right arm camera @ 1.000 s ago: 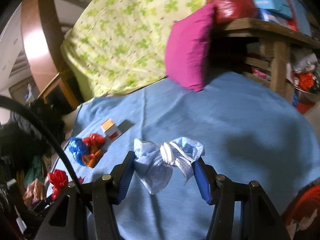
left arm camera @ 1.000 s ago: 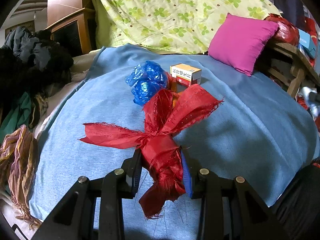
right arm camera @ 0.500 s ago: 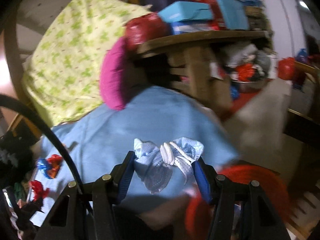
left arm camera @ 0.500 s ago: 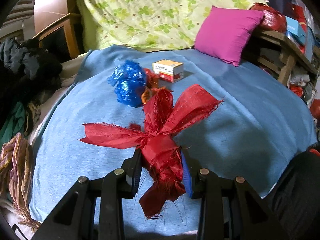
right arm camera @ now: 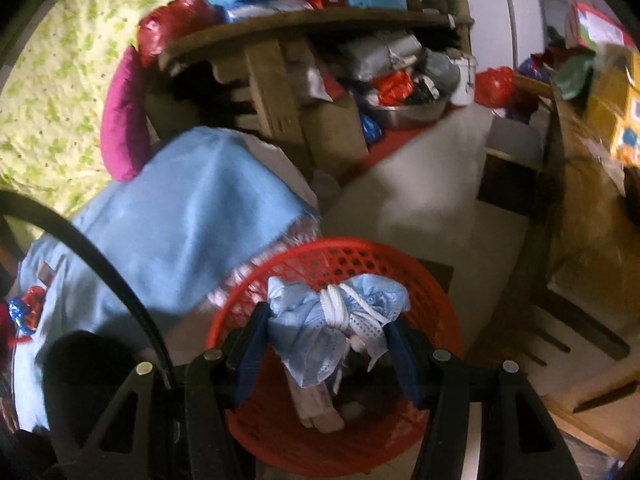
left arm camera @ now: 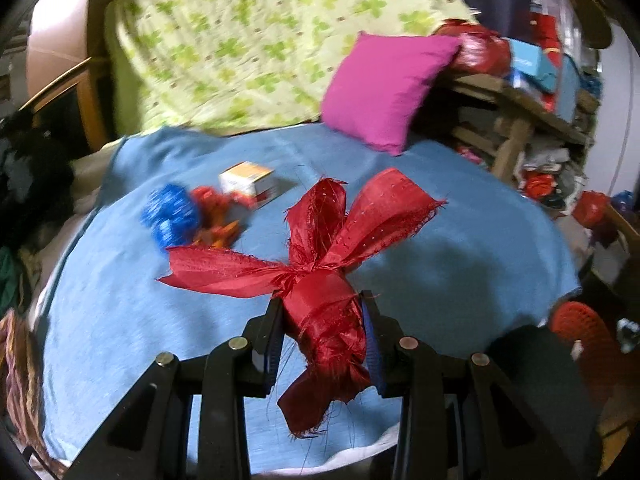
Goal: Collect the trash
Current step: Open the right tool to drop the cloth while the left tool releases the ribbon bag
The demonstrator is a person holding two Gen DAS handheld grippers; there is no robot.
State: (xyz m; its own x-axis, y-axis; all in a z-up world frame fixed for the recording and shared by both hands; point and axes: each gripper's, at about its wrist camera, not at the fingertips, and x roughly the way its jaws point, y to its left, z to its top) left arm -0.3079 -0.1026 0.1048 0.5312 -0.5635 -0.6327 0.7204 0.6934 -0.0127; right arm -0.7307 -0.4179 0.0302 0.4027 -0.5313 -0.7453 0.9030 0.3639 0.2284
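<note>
My left gripper (left arm camera: 322,320) is shut on a knotted red ribbon scrap (left arm camera: 320,256) and holds it above the blue bedspread (left arm camera: 440,248). My right gripper (right arm camera: 328,332) is shut on a crumpled light blue face mask (right arm camera: 320,328) and holds it over the open red mesh trash basket (right arm camera: 360,264), which has some scraps inside. The basket's rim also shows at the right of the left wrist view (left arm camera: 576,320). A blue foil wad (left arm camera: 170,216), an orange-red wrapper (left arm camera: 214,216) and a small orange-white box (left arm camera: 248,184) lie on the bedspread.
A magenta pillow (left arm camera: 384,88) leans against a green floral quilt (left arm camera: 240,40) at the bed's far side. A cluttered wooden shelf (right arm camera: 280,32) with boxes and bags stands beyond the basket. Dark clothes (left arm camera: 24,184) pile at the bed's left edge.
My right gripper has swung right with the mask, from over the bed to above the red basket. My left gripper has turned right and pulled back from the trash on the bed, still holding the ribbon.
</note>
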